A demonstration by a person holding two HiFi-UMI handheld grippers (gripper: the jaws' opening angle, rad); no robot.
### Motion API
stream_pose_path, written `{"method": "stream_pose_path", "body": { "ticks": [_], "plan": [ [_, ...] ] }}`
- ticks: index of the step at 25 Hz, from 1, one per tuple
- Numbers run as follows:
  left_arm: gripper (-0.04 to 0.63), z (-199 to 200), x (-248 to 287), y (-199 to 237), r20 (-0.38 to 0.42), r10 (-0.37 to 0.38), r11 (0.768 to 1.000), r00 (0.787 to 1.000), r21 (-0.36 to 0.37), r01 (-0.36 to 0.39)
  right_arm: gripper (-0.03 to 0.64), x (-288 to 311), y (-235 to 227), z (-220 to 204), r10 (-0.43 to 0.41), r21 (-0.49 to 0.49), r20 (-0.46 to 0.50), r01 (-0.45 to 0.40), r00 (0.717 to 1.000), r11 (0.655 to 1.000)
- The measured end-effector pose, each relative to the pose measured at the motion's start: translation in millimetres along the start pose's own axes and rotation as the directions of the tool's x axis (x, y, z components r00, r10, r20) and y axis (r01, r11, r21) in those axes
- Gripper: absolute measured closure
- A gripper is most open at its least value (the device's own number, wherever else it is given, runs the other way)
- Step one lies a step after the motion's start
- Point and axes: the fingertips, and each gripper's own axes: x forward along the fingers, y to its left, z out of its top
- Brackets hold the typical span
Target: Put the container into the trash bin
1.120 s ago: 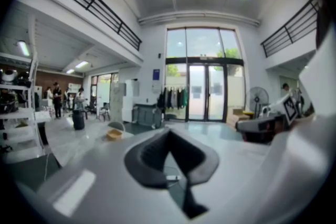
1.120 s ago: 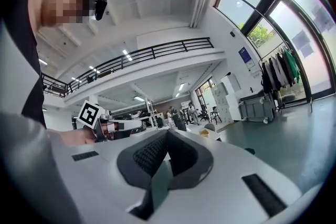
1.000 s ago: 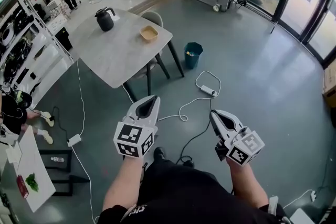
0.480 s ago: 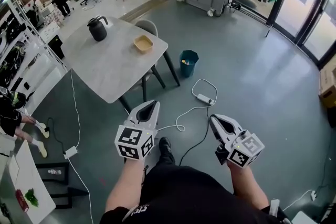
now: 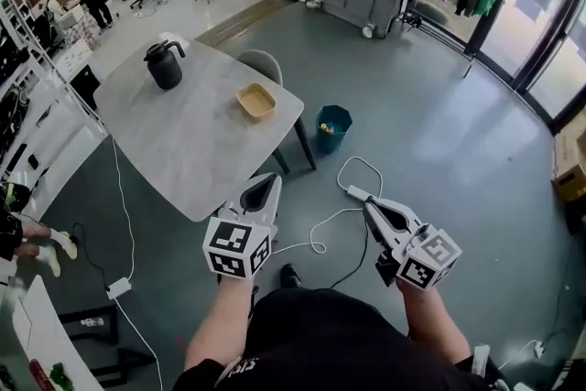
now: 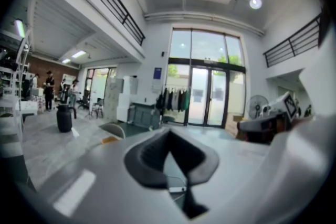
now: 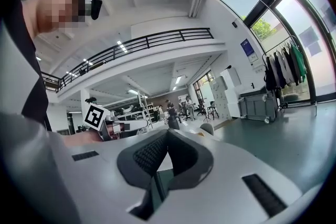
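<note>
Left tool (image 5: 269, 182) and right tool (image 5: 371, 208) both closed, empty; container (image 5: 257, 100) sits on tabletop (image 5: 174, 142) near the trash bin (image 5: 333, 127); I'd open one tool early and take the rim level.

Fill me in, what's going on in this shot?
A person holds a two-jaw gripper in each hand, out in front of the body. The left gripper and the right gripper are both shut, with nothing between the jaws. Ahead, the tan container sits on the grey table, apart from a black jug. The teal trash bin stands on the floor beside the table. Neither gripper is near the container, so it has not been picked up yet.
</note>
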Motion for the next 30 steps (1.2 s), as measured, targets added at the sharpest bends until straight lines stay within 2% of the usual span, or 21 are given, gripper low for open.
{"method": "stream_pose_path", "body": {
  "ticks": [8, 17, 24, 30],
  "plan": [
    [0.592, -1, 31, 87, -0.033, -0.006, 1.000, 0.999, -0.021, 0.005, 0.621, 95, -20, 26, -0.005, -0.020, 0.001, 0.005, 1.000, 1.000],
    [0.592, -13, 69, 127, -0.084, 0.002, 0.999, 0.996, -0.043, -0.006, 0.621, 135, -55, 13, -0.013, 0.036, -0.041, 0.015, 0.999, 0.999],
    [0.592, -6, 140, 159, -0.103, 0.022, 0.999, 0.994, -0.037, -0.026, 0.621, 179, -129, 23, 0.005, 0.060, -0.045, -0.002, 0.999, 0.998],
    [0.592, 7, 213, 200, -0.140, 0.121, 0.992, 0.983, -0.015, -0.124, 0.621, 241, -209, 44, 0.091, 0.083, -0.046, -0.087, 0.995, 0.993]
  ]
}}
